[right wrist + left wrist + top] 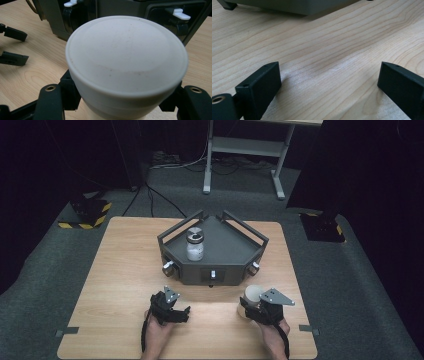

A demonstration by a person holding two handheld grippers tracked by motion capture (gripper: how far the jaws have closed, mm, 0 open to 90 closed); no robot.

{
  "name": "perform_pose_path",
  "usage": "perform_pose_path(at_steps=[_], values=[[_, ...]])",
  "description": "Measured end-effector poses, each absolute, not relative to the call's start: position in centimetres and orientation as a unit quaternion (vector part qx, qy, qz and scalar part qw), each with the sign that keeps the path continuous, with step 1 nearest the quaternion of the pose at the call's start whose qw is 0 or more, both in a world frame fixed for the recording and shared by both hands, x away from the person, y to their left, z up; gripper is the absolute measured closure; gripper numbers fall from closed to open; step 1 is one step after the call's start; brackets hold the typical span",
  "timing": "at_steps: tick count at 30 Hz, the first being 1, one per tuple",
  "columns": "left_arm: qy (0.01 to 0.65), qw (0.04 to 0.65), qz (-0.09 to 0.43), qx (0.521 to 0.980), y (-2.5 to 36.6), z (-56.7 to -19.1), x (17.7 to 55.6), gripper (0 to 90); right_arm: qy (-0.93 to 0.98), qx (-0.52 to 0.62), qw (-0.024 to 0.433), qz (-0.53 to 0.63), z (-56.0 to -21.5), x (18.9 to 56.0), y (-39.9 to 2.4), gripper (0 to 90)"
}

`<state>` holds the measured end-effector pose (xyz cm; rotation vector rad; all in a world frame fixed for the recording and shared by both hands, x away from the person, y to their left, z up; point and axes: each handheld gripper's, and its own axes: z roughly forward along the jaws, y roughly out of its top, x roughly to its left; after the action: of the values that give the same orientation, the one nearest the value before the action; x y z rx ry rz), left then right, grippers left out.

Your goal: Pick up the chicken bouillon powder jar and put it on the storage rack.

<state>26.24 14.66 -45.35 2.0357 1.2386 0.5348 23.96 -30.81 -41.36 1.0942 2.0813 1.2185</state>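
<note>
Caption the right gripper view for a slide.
Black fingers of the right gripper clamp a white round-capped plastic container before a dark grey tray.

Wooden table (115,270) bears a grey angular tray (235,252) (raised on feet)

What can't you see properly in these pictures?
- High view: what the jar on the grey tray holds, too small.
- Right gripper view: the white container hides its own lower body and the right tool's tips.
- Left gripper view: the tray is cut off by the top edge.
</note>
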Motion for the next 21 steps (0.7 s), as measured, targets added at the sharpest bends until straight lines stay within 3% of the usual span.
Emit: perform_pose_path(at_steps=[21], values=[[0.476,0.343,0.206,0.783,14.7,-45.3,26.2,5.0,0.771,0.373,0.243,0.454,-36.1,25.1,-31.4,35.6]])
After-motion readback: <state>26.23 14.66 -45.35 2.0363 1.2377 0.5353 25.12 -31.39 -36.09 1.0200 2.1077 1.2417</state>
